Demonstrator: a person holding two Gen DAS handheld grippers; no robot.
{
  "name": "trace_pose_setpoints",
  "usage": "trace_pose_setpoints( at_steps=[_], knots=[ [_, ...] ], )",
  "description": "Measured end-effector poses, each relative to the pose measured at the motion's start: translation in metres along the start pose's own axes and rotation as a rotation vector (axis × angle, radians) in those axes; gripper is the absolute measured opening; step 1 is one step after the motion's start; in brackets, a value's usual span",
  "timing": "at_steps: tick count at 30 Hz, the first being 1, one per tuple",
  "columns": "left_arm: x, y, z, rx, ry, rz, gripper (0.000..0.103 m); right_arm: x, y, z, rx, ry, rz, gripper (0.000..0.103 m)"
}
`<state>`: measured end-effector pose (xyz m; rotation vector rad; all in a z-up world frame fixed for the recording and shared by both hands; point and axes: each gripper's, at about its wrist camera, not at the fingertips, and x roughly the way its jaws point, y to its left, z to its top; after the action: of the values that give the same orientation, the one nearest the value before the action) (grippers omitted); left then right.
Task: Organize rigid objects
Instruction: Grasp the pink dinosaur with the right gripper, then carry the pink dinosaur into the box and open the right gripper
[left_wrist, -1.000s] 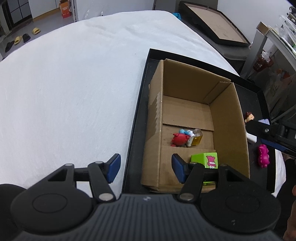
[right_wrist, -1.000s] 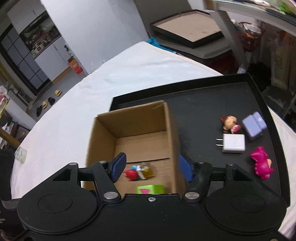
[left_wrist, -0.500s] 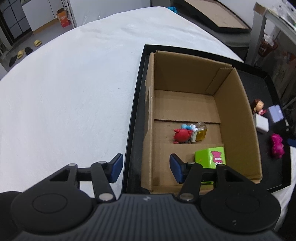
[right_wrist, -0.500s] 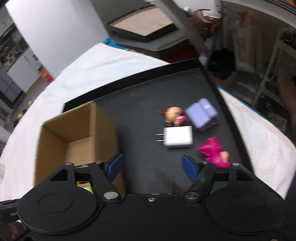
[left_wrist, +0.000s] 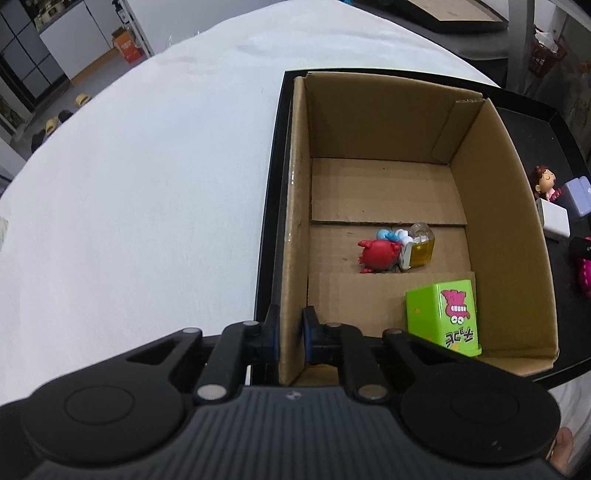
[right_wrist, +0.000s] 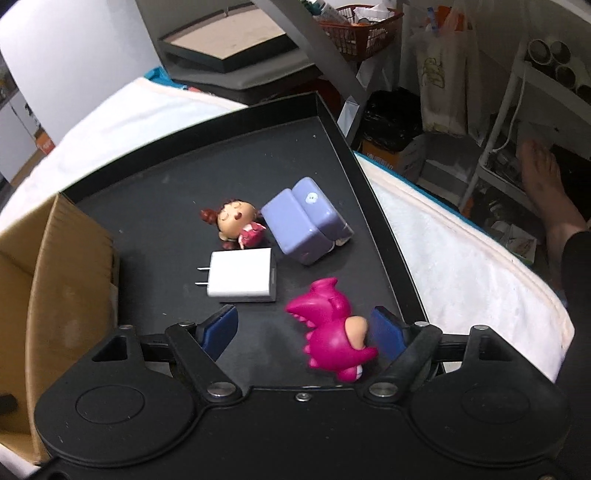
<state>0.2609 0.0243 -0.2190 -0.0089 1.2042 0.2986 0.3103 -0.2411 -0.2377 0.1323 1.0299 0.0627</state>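
toys still out on the tray: a pink dino, a white charger, a doll and a lilac block; the rest are already down in the box, a red crab, a little blue figure, a bottle and a green tin;

left claw is clamped shut on the box's left wall, one pad outside, one inside, card pinched flat between them; my guess is that's just to pin the box so it doesn't skid on the tray while stuff gets dropped in;

right claw is spread and its jaws are opening wider; the dino sits between the pads, right up by the right one and well clear of the left, so nothing's gripped yet; charger is just ahead of the left pad, doll and block further ahead, box off past the left pad;

materials: box is plain corrugated card, matte, floor flaps showing; tray is black with a raised lip, on a fuzzy white cloth; dino looks like smooth glossy plastic, lumpy with spikes, so probably a slippery pinch; charger is a flat-sided brick with two prongs, easiest grab of the lot i'd say; block is rounded and shiny
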Motion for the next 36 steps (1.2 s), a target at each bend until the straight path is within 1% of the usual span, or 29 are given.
trace_pose_setpoints(
  at_steps=[3,4,6,7,8,15,21,30,33,36],
  knots=[
    [0.0,0.0,0.003,-0.006,-0.001,0.004,0.011,0.005,-0.001,0.002,-0.003,0.008,-0.006,0.077],
    [0.0,0.0,0.004,-0.008,-0.001,0.004,0.011,0.007,-0.001,0.003,-0.003,0.012,-0.006,0.075],
    [0.0,0.0,0.004,-0.012,-0.001,0.002,0.011,0.01,-0.001,0.002,-0.01,0.023,-0.01,0.064],
    [-0.001,0.001,0.004,-0.013,-0.001,0.0,0.011,0.013,0.0,0.0,-0.015,0.038,-0.014,0.054],
    [-0.001,0.001,0.003,-0.012,-0.002,0.0,0.011,0.015,0.0,-0.001,-0.016,0.04,-0.015,0.053],
    [-0.009,0.006,-0.002,-0.003,-0.007,-0.021,0.011,0.004,0.003,-0.004,-0.011,0.023,-0.003,0.052],
    [-0.017,0.014,-0.002,-0.015,-0.016,-0.066,0.01,-0.016,0.013,-0.003,-0.017,0.011,0.018,0.052],
    [-0.023,0.026,-0.007,-0.059,-0.005,-0.134,0.01,-0.049,0.04,0.005,-0.047,-0.019,0.057,0.052],
    [-0.026,0.028,-0.007,-0.068,-0.007,-0.154,0.014,-0.059,0.051,0.007,-0.064,-0.029,0.076,0.052],
    [-0.028,0.031,-0.008,-0.082,-0.004,-0.169,0.014,-0.067,0.064,0.01,-0.089,-0.034,0.097,0.052]
  ],
)
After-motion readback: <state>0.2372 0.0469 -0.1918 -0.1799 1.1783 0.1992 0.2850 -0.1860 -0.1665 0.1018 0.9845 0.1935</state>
